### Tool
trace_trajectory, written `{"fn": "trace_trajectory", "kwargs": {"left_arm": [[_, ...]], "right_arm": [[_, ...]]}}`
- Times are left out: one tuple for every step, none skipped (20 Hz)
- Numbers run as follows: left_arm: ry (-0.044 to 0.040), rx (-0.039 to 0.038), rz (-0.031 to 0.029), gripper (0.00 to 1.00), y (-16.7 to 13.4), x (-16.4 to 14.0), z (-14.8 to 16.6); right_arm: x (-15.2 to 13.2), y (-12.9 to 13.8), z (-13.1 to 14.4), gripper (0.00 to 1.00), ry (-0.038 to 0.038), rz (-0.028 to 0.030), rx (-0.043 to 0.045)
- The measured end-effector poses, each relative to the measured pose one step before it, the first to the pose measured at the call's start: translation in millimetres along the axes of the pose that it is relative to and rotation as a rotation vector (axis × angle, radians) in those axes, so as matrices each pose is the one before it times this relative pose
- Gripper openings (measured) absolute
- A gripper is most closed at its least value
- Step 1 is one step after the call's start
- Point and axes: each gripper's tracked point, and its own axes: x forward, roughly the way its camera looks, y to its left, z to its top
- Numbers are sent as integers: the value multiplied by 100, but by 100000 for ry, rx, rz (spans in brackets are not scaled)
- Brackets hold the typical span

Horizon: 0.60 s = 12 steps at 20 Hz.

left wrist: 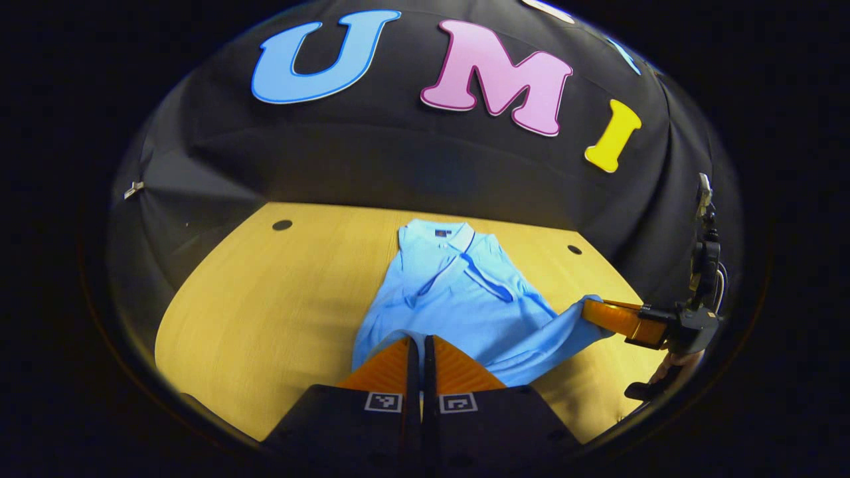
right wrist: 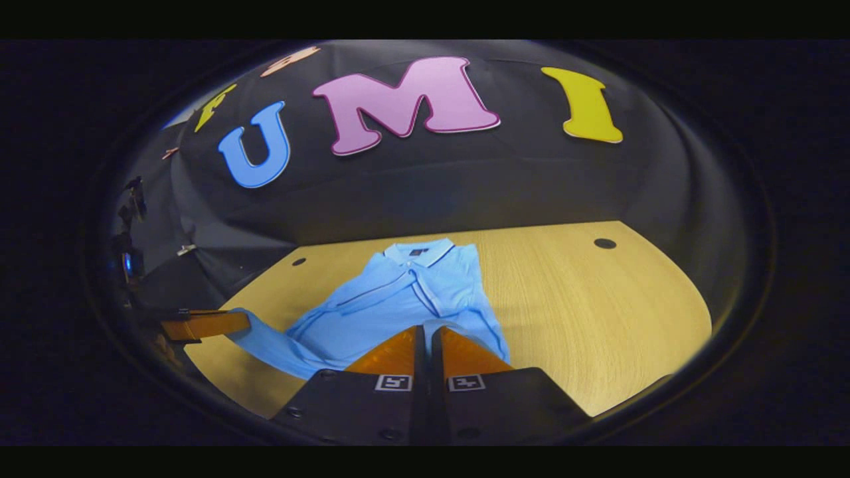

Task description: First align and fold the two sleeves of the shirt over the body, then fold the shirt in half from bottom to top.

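While both tongs pinch the shirt (left wrist: 458, 292), it lies on the wooden table (left wrist: 265, 312).

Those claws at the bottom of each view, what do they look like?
Each claw has two ribbed, wedge-shaped fingers on a dark boxy body bearing two small square black-and-white markers. The other claw, seen from the side, carries a dark upright mount with a cable.
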Motion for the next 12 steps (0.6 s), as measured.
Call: {"fn": "trace_trajectory", "kwargs": {"left_arm": [[-2170, 417, -80, 6, -86, 1001, 1513], [-2221, 637, 78, 6, 64, 1012, 1443], [-2847, 816, 1105, 6, 333, 952, 1494], [-2913, 994, 1943, 6, 421, 1099, 1533], [-2080, 1211, 1492, 6, 361, 1302, 1137], [-1169, 889, 500, 6, 209, 1221, 860], [-1199, 730, -25, 6, 147, 1305, 823], [-1170, 966, -140, 6, 221, 1315, 784], [-344, 1184, 67, 6, 252, 1346, 543], [-978, 1460, 119, 6, 276, 1521, 696], [-602, 1551, 180, 6, 324, 1375, 379], [-727, 1606, 8, 6, 332, 1307, 478]], "right_arm": [[957, -425, 1100, 7, -1546, -404, 246], [847, -330, 994, 5, -1342, -325, 258], [824, -233, 998, 5, -1377, -66, 650], [1063, -180, 939, 0, -1174, 224, 606], [982, -204, 723, 0, -823, -10, 304], [927, -219, 715, 5, -401, -29, -137], [1014, -210, 711, 5, -731, -171, -287], [1208, -213, 851, 5, -539, 39, -473], [1116, -111, 613, 5, -583, 343, -399], [1255, -142, 778, 5, -647, 113, -543], [1335, -294, 826, 5, -699, -58, -814], [1373, -223, 739, 5, -722, -120, -992]]}}
